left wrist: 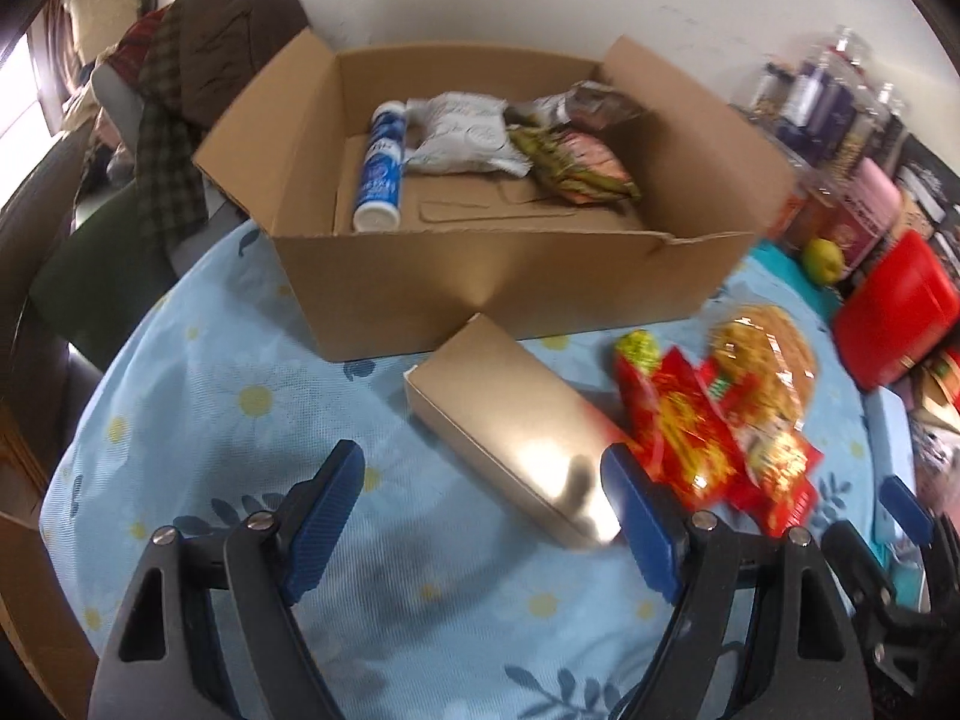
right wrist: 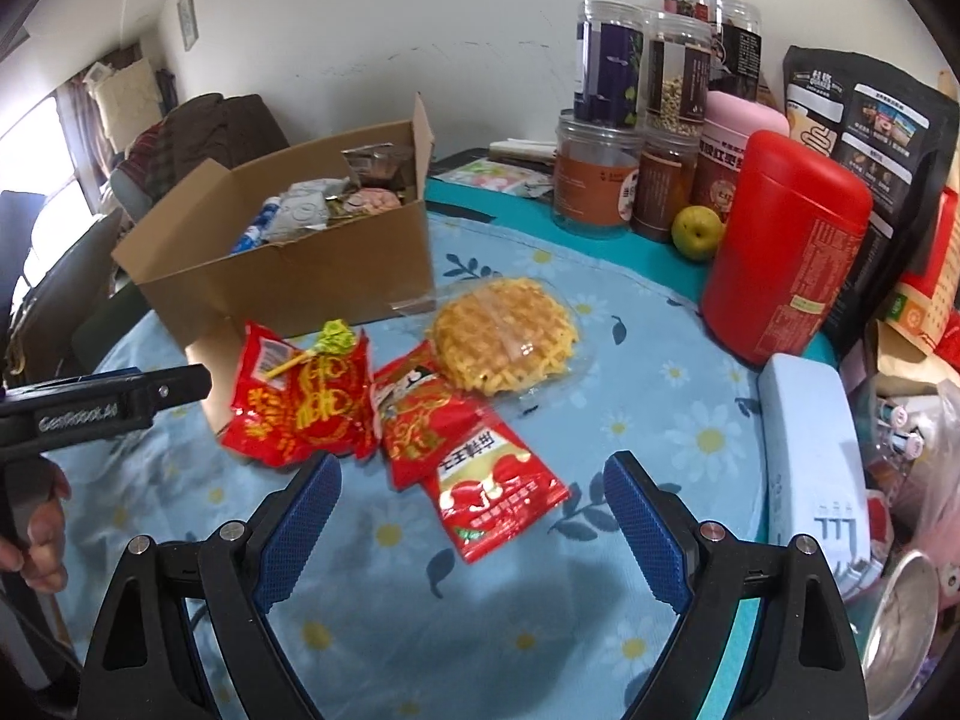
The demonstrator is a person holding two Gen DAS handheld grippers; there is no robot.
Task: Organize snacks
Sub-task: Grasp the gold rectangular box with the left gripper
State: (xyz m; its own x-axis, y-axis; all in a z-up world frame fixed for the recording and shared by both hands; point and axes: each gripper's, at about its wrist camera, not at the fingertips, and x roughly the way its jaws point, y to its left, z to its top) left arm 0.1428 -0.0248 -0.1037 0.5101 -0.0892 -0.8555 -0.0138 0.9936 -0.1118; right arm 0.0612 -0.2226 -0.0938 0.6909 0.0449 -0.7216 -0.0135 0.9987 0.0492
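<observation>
The left gripper (left wrist: 483,480) hung above the desk (left wrist: 198,420) with its blue fingers (left wrist: 327,516) well apart and nothing between them. The near end of a small brown carton (left wrist: 510,420) lay just ahead of the right-hand finger, which cut off one corner of it; glare washed out the carton's near end.

The right gripper (right wrist: 468,492) also had its fingers (right wrist: 639,522) spread wide and empty, above the floral cloth. Ahead of it lay the loose snacks: a red sachet (right wrist: 498,498) nearest, a second red packet (right wrist: 420,414) partly under it, and a larger red bag (right wrist: 294,402) with a green-wrapped lollipop (right wrist: 327,345) resting on top. A round waffle in clear wrap (right wrist: 504,342) lay behind them, just beside the cardboard box (right wrist: 282,288). The print on the packets was too blurred to read fully.

The open box stood at the far side of the desk. In the left wrist view it held a blue-and-white tube (left wrist: 381,165), a white pouch (left wrist: 462,135), a pink-and-green packet (left wrist: 585,165) and a further wrapper at the back that could not be identified. In the right wrist view the box wall hid most of these contents.

At the left edge of the right wrist view, the left gripper's black body and part of a hand (right wrist: 42,534) were cut off by the frame. Jars (right wrist: 606,120) and a red canister (right wrist: 786,246) stood at the right; items behind them were largely hidden.
</observation>
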